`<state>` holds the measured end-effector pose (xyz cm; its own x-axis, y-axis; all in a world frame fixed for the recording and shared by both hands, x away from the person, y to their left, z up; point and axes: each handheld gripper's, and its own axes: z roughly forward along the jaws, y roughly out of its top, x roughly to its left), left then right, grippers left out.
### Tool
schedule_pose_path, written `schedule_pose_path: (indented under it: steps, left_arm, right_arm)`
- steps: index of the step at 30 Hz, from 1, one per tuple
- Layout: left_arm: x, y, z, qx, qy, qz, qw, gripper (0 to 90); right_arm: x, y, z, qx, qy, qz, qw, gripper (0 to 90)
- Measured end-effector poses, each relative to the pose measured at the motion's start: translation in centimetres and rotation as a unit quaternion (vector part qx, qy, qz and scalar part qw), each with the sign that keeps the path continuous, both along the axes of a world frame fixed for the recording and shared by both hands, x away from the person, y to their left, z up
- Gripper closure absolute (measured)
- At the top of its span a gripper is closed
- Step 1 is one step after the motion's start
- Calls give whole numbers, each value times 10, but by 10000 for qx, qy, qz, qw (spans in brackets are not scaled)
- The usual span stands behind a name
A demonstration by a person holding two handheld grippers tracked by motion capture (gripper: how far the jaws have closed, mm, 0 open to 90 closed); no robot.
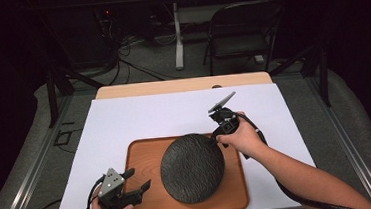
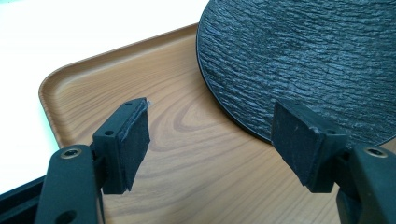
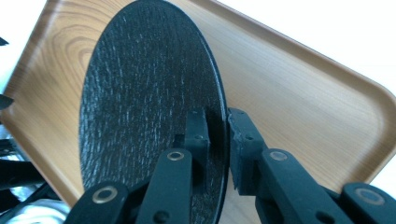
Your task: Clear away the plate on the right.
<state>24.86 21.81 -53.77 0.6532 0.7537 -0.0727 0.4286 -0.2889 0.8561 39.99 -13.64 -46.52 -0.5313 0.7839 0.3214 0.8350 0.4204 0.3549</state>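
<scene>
A round black textured plate (image 1: 192, 167) lies on a wooden tray (image 1: 142, 153) on the near half of the table. My right gripper (image 1: 217, 136) reaches down to the plate's far right rim. In the right gripper view the jaws (image 3: 218, 133) straddle that rim of the plate (image 3: 140, 93), one pad over its face and one under it, with a thin gap showing, so they stand open around it. My left gripper (image 1: 140, 179) hovers open over the tray's near left corner. Its pads (image 2: 135, 140) hold nothing, with the plate (image 2: 303, 56) just ahead on the tray (image 2: 140, 79).
The tray (image 3: 303, 93) rests on a white sheet (image 1: 174, 115) that covers the wooden table (image 1: 182, 84). Beyond the table stand a folding chair (image 1: 243, 30) and another table's leg (image 1: 178, 40). Cables trail from both grippers.
</scene>
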Motion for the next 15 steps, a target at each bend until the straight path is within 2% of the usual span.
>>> schedule_pose_path:
  steps: [7,9,11,15]
  left_arm:
    - [0,0,0,-1,-5,2,10000,284]
    - [0,0,0,-1,-4,1,10000,284]
    - [0,0,0,-2,-3,2,10000,284]
    - [0,0,0,6,2,-1,10000,284]
  right_arm:
    - [0,1,-8,-221,-58,-34,9997,757]
    - [1,-1,-12,-221,-28,-72,9997,752]
    - [2,-5,-18,-109,65,-203,9997,750]
    - [3,-8,-23,-76,114,-220,9997,745]
